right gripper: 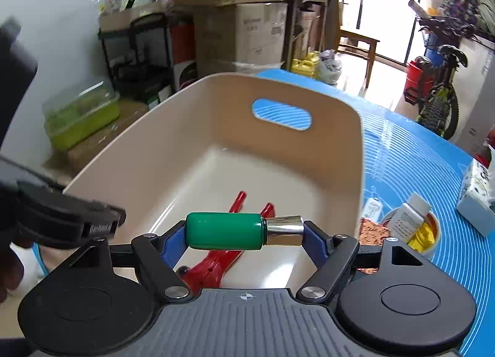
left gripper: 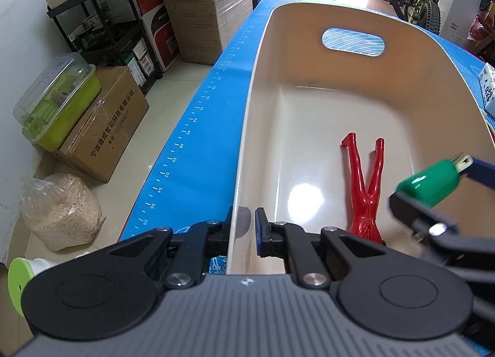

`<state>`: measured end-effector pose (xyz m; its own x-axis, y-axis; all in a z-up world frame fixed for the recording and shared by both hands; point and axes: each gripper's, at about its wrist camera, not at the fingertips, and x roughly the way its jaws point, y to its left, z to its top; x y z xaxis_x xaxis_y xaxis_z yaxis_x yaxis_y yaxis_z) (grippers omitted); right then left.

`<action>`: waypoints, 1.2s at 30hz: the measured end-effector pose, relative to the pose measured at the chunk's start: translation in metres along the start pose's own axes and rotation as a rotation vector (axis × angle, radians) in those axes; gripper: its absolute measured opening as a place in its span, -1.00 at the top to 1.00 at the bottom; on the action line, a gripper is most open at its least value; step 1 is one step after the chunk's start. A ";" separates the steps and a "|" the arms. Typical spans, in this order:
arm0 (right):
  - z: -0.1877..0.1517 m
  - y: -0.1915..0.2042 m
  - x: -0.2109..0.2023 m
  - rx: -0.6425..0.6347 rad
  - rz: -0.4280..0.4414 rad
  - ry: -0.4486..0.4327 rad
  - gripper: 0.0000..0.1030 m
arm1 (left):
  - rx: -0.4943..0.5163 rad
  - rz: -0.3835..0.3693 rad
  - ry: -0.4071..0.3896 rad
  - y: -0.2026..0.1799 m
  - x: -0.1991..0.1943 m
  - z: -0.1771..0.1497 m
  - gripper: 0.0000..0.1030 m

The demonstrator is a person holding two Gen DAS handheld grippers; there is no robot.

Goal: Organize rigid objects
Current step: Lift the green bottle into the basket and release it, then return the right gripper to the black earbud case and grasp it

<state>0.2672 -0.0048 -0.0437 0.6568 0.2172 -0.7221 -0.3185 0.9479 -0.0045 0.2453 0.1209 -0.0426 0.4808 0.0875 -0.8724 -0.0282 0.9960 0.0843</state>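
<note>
Two tools over beige bin [right gripper: 191,128], left tool [left gripper: 243,227] clamping its rim, right tool [right gripper: 244,231] gripping green cylinder [right gripper: 224,231], maybe a bottle

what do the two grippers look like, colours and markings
Both the left gripper and the right gripper have matte black linkage arms with silver pivot screws, round black discs, blue finger pads and a ribbed grey body with a crosshair mark. No cables or sleeves show.

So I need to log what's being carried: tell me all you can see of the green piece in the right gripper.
The green piece is a short glossy cylinder, plastic-looking, with a shiny metal cap on one end. It lies sideways, clamped end to end between the right gripper's blue pads, above the near end of the beige bin, over the red toy lying inside. Only the pads touch it.
</note>
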 end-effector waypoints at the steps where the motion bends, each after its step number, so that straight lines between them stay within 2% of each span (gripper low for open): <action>1: -0.001 0.003 0.002 -0.008 0.004 0.010 -0.53 | 0.000 0.001 0.000 0.000 0.000 0.000 0.75; 8: 0.000 0.011 0.008 -0.048 0.007 0.060 -0.54 | 0.004 0.000 -0.002 0.000 -0.001 0.001 0.75; 12: 0.001 0.009 0.005 -0.030 0.023 0.056 -0.64 | 0.005 0.003 -0.002 -0.001 0.000 0.000 0.75; 17: 0.000 0.001 -0.002 0.000 0.023 0.050 -0.68 | 0.000 -0.002 -0.003 -0.001 0.000 0.000 0.75; 23: 0.000 -0.012 -0.021 0.020 0.008 0.008 -0.69 | -0.001 -0.002 0.001 -0.001 0.001 -0.001 0.75; 28: 0.005 -0.032 -0.042 0.084 0.046 -0.042 -0.70 | -0.003 -0.005 -0.002 -0.001 0.000 -0.001 0.75; 36: 0.002 -0.073 -0.070 0.179 0.008 -0.100 -0.76 | -0.006 0.004 0.002 0.000 0.002 -0.001 0.77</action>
<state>0.2457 -0.0890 0.0088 0.7221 0.2390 -0.6492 -0.2038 0.9703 0.1305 0.2457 0.1208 -0.0444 0.4793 0.0917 -0.8728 -0.0351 0.9957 0.0853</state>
